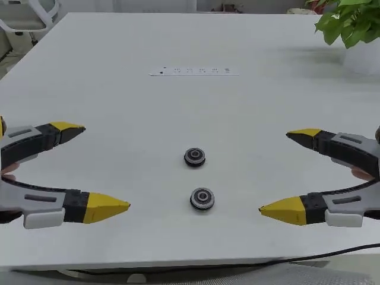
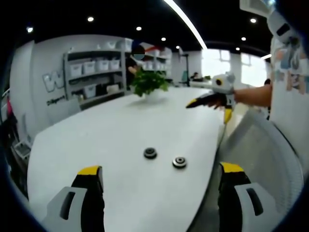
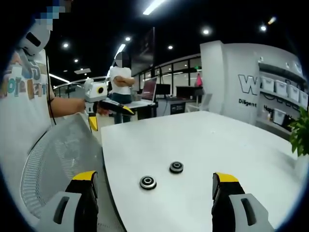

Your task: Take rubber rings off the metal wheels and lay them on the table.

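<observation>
Metal wheels [image 1: 202, 198], two, lie between left gripper [image 1: 105, 167] and right gripper [image 1: 274, 172], fingers of both spread wide, empty.

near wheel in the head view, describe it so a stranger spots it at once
On the large white table, two small round metal wheels with black rubber rings lie midway along the front edge. The near wheel sits closer to that edge, slightly right of the far wheel in the head view.

The left grey-and-black gripper with yellow tips [image 1: 107, 167] is held level, its jaws spread wide and pointing inward. The right gripper [image 1: 273, 172], built alike, mirrors it, jaws equally wide apart.
</observation>
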`<state>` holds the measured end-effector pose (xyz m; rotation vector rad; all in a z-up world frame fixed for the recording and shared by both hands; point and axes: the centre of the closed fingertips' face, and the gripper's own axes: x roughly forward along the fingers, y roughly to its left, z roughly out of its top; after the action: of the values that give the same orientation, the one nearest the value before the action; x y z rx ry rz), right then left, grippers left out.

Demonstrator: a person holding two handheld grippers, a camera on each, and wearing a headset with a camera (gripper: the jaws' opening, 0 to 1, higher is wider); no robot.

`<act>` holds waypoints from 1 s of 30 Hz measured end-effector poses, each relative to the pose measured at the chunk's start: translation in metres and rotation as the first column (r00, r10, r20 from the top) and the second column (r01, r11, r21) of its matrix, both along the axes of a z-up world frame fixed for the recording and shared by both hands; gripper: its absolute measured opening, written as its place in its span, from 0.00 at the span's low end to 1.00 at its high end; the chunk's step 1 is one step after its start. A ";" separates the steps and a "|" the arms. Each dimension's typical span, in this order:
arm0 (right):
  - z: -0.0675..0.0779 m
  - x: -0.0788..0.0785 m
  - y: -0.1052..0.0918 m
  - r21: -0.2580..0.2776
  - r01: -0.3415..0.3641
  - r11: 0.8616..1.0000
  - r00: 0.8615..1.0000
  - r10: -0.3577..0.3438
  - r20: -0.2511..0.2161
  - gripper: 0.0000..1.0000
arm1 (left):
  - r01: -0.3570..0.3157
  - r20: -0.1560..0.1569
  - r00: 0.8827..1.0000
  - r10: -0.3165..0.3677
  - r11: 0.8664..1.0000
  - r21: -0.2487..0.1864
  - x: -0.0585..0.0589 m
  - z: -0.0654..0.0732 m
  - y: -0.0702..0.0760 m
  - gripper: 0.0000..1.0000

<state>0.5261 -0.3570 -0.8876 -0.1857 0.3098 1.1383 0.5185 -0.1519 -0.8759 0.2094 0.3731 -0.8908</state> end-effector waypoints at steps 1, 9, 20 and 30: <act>0.000 0.000 0.000 0.000 -0.001 1.000 1.000 0.001 0.000 0.99 | 0.001 0.000 1.000 -0.001 1.000 0.000 0.000 0.000 0.000 1.00; -0.001 -0.001 -0.002 -0.006 0.001 1.000 1.000 -0.001 0.002 0.99 | 0.001 -0.001 1.000 -0.001 1.000 0.006 0.000 -0.002 0.000 1.00; -0.003 -0.001 -0.002 -0.015 0.000 1.000 1.000 0.000 0.005 0.99 | 0.003 -0.005 1.000 -0.003 1.000 0.013 0.002 -0.004 0.000 1.00; -0.004 0.002 -0.001 -0.018 -0.001 1.000 1.000 0.001 0.008 0.99 | 0.002 -0.009 1.000 -0.002 1.000 0.021 0.005 -0.006 0.003 1.00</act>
<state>0.5285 -0.3581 -0.8919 -0.2063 0.3125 1.1355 0.5236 -0.1493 -0.8824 0.2256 0.3906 -0.8906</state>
